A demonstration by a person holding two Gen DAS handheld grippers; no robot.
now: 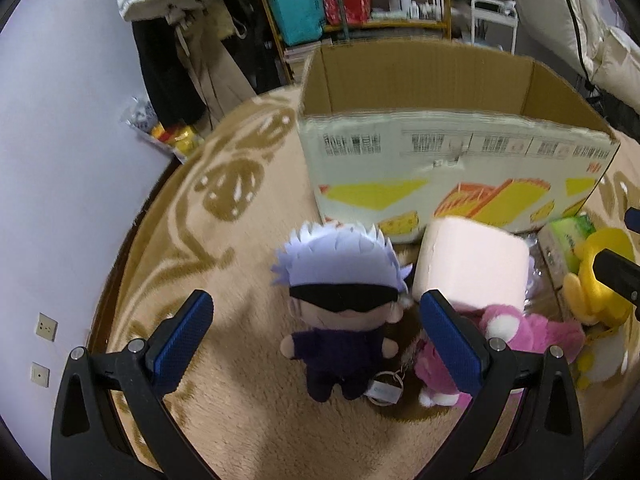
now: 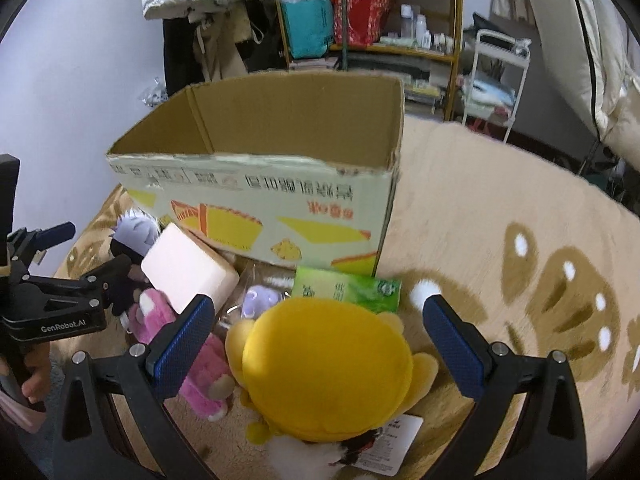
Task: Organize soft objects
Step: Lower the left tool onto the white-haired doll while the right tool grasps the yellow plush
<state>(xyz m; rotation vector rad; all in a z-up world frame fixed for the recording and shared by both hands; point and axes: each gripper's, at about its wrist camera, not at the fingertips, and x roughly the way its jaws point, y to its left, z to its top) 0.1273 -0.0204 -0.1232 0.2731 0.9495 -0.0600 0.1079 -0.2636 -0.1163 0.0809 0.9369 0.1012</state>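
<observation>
An open cardboard box (image 1: 440,152) stands on the beige rug; it also shows in the right wrist view (image 2: 256,200). In front of it lie a white-haired doll with a black blindfold (image 1: 344,304), a pink foam block (image 1: 472,264), a pink plush (image 1: 532,332), a yellow plush (image 1: 600,280) and a green tissue pack (image 1: 568,232). My left gripper (image 1: 316,344) is open, its jaws either side of the doll. My right gripper (image 2: 316,344) is open, its jaws either side of the yellow plush (image 2: 328,368). The left gripper (image 2: 76,264) shows at the left of the right wrist view.
The patterned rug (image 2: 520,240) stretches right of the box. A shelf with bags and bottles (image 2: 360,12), hanging coats (image 1: 172,20) and a white cart (image 2: 496,80) stand behind. A wall (image 1: 60,160) with sockets is on the left.
</observation>
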